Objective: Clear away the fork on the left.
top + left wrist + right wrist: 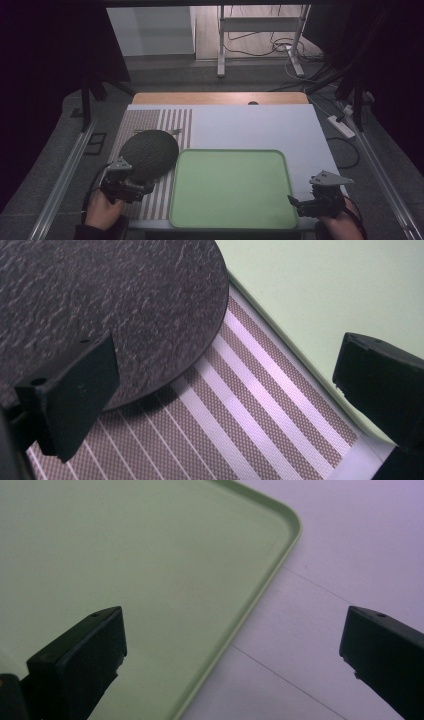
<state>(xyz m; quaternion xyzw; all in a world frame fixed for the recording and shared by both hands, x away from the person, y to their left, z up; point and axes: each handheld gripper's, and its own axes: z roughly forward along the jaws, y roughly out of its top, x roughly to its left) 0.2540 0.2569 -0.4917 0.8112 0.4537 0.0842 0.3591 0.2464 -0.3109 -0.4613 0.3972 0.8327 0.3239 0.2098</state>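
both grippers gape wide, holding nothing: left gripper (131, 186) beside the green tray's (231, 151) left rim, at the dark round plate's (149, 153) edge on a striped mat (260, 405); right gripper (306, 204) straddles the tray's right rim.

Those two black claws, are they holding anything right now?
No, nothing. The left gripper is open over the striped mat, beside the dark round plate. The right gripper is open over the green tray's edge.

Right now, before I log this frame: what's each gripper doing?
Left gripper: open, holding nothing, by the dark round plate.
Right gripper: open, holding nothing, over the green tray edge.
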